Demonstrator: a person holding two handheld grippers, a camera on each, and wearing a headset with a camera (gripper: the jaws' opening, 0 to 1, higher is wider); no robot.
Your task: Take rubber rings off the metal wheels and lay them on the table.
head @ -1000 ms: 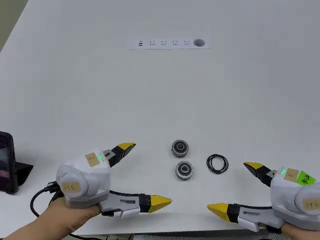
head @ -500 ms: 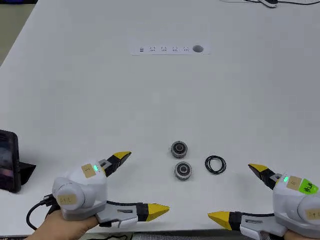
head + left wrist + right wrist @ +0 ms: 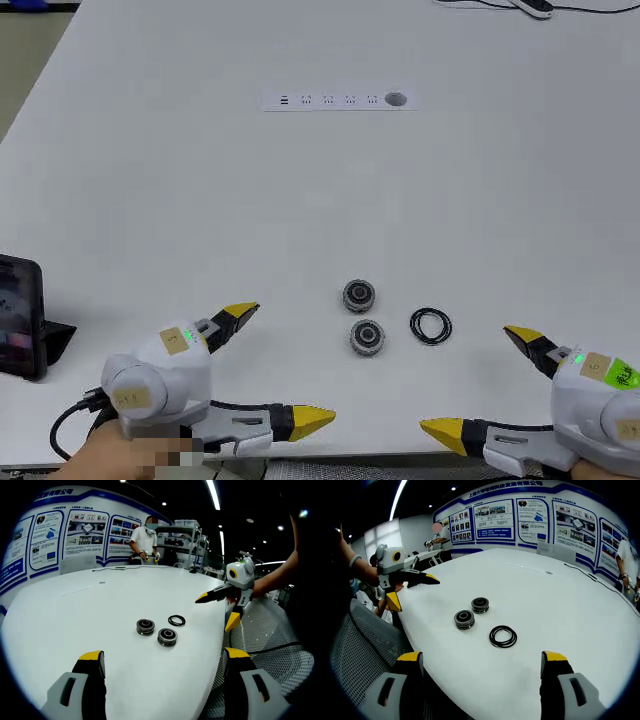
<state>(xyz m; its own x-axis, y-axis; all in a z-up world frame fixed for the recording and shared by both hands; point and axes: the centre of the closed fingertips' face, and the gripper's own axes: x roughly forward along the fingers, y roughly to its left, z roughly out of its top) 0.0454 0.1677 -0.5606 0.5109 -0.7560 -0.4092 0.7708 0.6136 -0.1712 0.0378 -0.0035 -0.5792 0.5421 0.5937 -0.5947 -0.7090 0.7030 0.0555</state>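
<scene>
Two metal wheels stand on the white table, one (image 3: 359,295) behind the other (image 3: 367,337), also in the left gripper view (image 3: 145,626) (image 3: 167,636) and the right gripper view (image 3: 480,605) (image 3: 464,619). Black rubber rings (image 3: 431,326) (image 3: 176,620) (image 3: 503,636) lie flat in a small stack right of the wheels. My left gripper (image 3: 275,365) (image 3: 161,662) is open at the table's near edge, left of the wheels, holding nothing. My right gripper (image 3: 484,385) (image 3: 480,664) is open at the near right, also holding nothing.
A white power strip (image 3: 340,100) lies far back on the table. A dark phone on a stand (image 3: 20,315) sits at the left edge. Cables (image 3: 520,8) run along the far right corner. A person (image 3: 145,537) stands beyond the table.
Both grippers have drawn back a little toward the near edge and stay open. The wheels and rings have not moved; the head camera has tilted slightly.
</scene>
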